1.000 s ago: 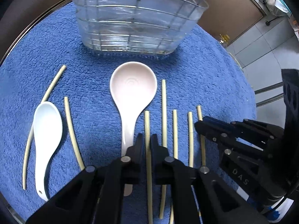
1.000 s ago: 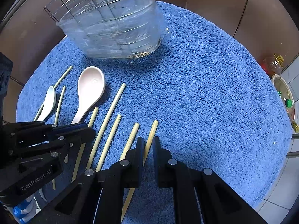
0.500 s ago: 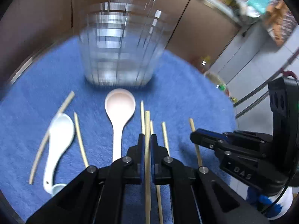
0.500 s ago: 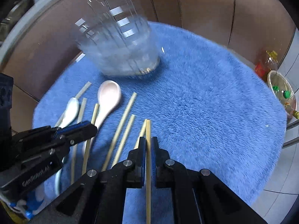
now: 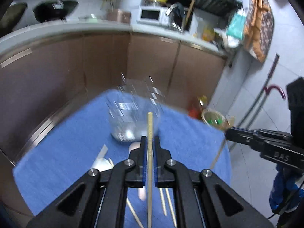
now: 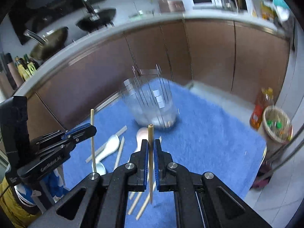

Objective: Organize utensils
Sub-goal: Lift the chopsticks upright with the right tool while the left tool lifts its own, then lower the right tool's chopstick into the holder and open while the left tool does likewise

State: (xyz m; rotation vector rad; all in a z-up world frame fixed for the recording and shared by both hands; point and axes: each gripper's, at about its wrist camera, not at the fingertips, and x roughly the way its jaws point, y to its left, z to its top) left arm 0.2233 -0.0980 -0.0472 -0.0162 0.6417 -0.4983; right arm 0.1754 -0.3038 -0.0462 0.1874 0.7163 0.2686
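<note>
Blue towel [image 5: 57, 161] covers the table, with a kitchen counter behind. One chopstick [image 5: 150, 133] is clamped in the left gripper [image 5: 150, 142], another chopstick [image 6: 150, 142] in the right gripper [image 6: 150, 146]. Each stick's long axis runs forward along the fingers, tip aimed at the blurred wire holder [image 6: 152, 102] ahead. The holder is judged about equally near both. Spoons [image 6: 111, 146] and loose sticks are left on the towel.
</note>
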